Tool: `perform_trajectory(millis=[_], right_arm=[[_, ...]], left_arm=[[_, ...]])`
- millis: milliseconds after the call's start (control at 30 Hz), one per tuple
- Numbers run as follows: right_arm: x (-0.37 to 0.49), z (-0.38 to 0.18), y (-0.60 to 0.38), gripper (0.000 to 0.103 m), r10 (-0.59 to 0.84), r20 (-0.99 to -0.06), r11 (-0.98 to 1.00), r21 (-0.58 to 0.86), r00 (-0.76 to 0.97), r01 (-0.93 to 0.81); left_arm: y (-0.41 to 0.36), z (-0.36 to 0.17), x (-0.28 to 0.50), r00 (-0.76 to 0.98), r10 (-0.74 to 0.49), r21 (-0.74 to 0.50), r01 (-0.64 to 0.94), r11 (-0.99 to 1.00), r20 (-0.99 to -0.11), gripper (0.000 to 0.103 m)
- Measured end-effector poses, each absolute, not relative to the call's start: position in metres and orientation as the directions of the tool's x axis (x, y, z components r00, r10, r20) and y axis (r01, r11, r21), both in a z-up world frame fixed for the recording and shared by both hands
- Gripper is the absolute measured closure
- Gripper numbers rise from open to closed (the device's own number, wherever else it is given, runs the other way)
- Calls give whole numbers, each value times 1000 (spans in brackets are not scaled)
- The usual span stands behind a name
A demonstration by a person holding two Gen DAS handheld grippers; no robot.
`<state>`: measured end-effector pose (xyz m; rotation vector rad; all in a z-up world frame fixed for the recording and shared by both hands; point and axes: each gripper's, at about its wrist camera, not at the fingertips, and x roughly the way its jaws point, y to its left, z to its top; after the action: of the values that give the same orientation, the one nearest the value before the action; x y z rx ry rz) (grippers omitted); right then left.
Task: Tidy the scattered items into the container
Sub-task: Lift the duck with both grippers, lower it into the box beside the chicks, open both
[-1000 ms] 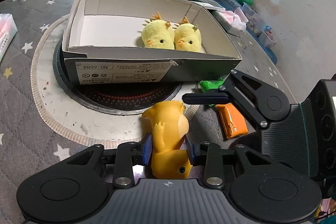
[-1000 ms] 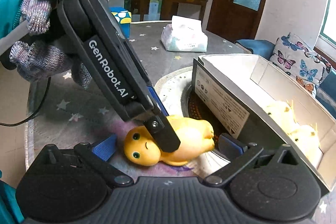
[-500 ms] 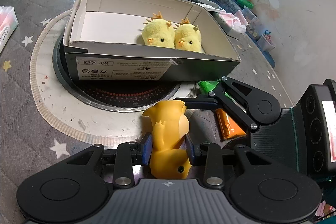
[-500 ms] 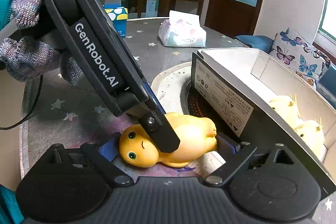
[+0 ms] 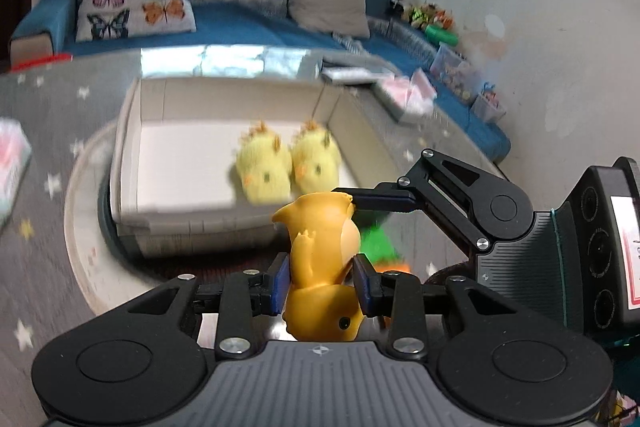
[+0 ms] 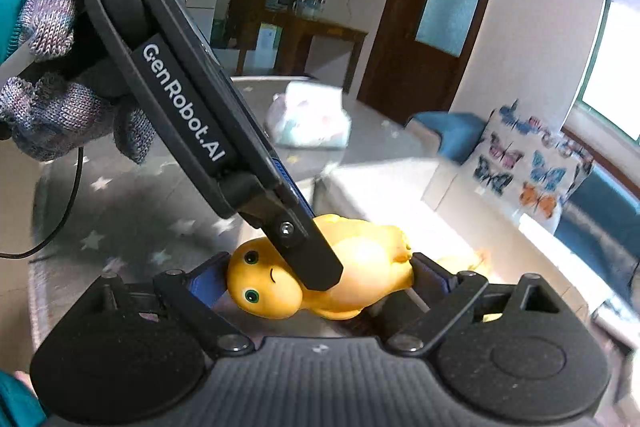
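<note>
a: the left gripper (image 5: 320, 281) clenches the yellow duck toy (image 5: 320, 267) by its middle; the right gripper (image 6: 316, 283) presses it end to end.
b: its look?
a: smooth, glossy, green eyes, lifted near the white box (image 5: 128, 163).
b: any writing?
a: "genrobot.ai" on the left gripper.

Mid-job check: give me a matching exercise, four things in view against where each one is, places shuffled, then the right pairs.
Things:
1. orange toy
2. plush chicks
3. butterfly cushion
4. tissue pack

Places:
A. on the blue sofa
B. on the starred tablecloth
C. inside the white box
D. gripped in the left claw

Pairs: 1-D, 2-C, 3-A, 4-B
</note>
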<state>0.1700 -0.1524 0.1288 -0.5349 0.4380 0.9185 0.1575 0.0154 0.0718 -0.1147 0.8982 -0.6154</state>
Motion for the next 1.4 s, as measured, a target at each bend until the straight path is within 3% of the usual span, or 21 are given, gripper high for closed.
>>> perform_trajectory(millis=[300,700,967,1400], right_arm=[[234,152,-145,8,615,-563,492,-273,552,-827],[329,124,-130,8,609,-675,435,-155,417,-887],[368,105,-125,8,589,-742,405,-69,318,-911],[386,85,-123,8,559,-783,415,-19,272,-909]], left_arm=[[14,86,220,499,-549,-355,434,828,-670,66],[35,44,298,445,-546,-445,318,837,-710,66],[44,23,320,424,-549,-489,250,836,-720,66],[36,9,326,416,-499,-454,210,866,-760,65]])
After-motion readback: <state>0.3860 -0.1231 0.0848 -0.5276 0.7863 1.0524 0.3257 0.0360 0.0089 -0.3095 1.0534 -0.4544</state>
